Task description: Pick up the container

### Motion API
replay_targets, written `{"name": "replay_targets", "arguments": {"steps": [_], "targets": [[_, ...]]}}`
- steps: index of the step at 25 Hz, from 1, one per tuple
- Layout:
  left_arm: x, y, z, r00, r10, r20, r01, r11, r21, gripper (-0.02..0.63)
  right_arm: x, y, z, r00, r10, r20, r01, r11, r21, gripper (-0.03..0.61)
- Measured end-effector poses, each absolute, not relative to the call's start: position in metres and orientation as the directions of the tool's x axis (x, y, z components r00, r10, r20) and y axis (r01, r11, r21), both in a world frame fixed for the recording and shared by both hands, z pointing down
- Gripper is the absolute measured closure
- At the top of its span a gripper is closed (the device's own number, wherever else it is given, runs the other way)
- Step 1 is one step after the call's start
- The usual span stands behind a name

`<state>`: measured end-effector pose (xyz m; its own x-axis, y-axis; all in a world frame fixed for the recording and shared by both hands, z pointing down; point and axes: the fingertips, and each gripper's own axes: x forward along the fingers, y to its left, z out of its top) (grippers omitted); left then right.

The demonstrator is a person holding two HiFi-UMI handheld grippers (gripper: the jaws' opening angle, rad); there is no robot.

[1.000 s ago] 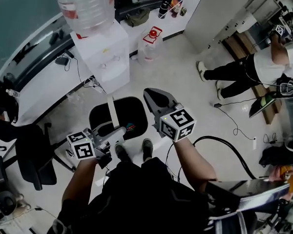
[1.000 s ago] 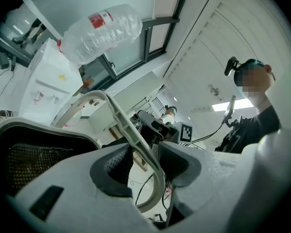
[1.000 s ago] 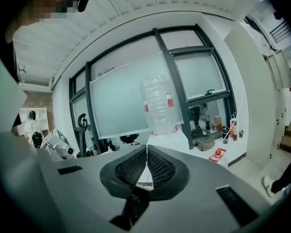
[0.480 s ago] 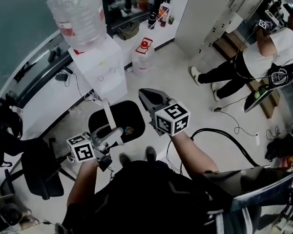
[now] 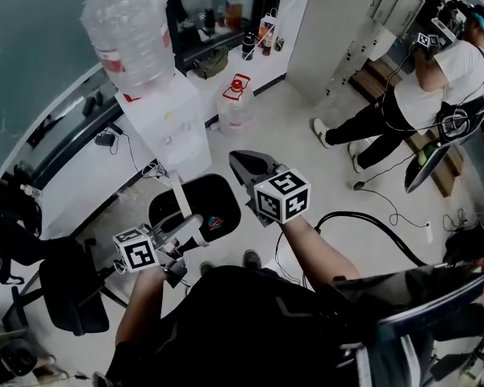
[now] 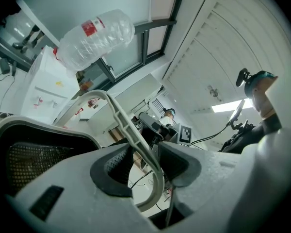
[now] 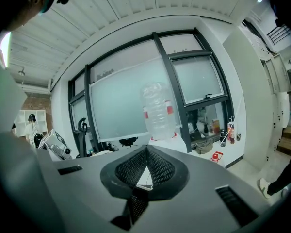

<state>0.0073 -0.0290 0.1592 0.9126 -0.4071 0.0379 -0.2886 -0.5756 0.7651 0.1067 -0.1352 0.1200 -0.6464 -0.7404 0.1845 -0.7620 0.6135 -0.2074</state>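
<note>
A black round container [image 5: 202,202] with a white strap handle [image 5: 180,190] hangs off the floor in front of me in the head view. My left gripper [image 5: 192,226] is shut on that handle. In the left gripper view the white handle [image 6: 131,132] arcs between the two dark pads [image 6: 109,171] of my left gripper [image 6: 146,168], and the container's black mesh wall [image 6: 31,161] sits at the left. My right gripper [image 5: 242,164] is held level beside the container's right edge. In the right gripper view my right gripper [image 7: 145,168] has its jaws pressed together with nothing between them.
A white water dispenser [image 5: 168,119] with an upturned clear bottle [image 5: 131,31] stands just beyond the container. A jug with a red cap [image 5: 236,101] sits on the floor. A black office chair [image 5: 64,285] is at the left, a black cable [image 5: 371,236] at the right, and another person [image 5: 423,95] stands at the upper right.
Both grippers have risen a little, and the container has come up with the left one. The right jaws stay together.
</note>
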Motion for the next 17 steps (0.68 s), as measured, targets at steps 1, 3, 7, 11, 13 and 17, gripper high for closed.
{"name": "replay_targets", "arguments": {"steps": [1,3,7,11,13,17], "targets": [[0.008,-0.027,0.159,0.912,-0.408,0.038,-0.289,-0.574,0.766,0.443,0.107,-0.134,0.120,-0.648,-0.739,0.184,-0.761,0.615,-0.208,0.571],[0.009,-0.022,0.158,0.913,-0.406,0.038,-0.287,-0.573,0.767,0.443,0.109,-0.131,0.120,-0.649,-0.739,0.184,-0.760,0.616,-0.207,0.571],[0.010,-0.018,0.159,0.914,-0.402,0.043,-0.287,-0.569,0.771,0.443,0.109,-0.128,0.119,-0.650,-0.737,0.186,-0.759,0.619,-0.199,0.571],[0.011,-0.014,0.161,0.916,-0.399,0.048,-0.287,-0.566,0.773,0.443,0.106,-0.126,0.120,-0.656,-0.729,0.195,-0.755,0.627,-0.194,0.571],[0.011,-0.015,0.160,0.915,-0.401,0.050,-0.289,-0.564,0.773,0.443,0.106,-0.127,0.119,-0.656,-0.729,0.198,-0.755,0.627,-0.192,0.571],[0.008,-0.015,0.160,0.912,-0.406,0.053,-0.292,-0.556,0.778,0.443,0.105,-0.127,0.119,-0.653,-0.729,0.206,-0.757,0.625,-0.189,0.571]]}}
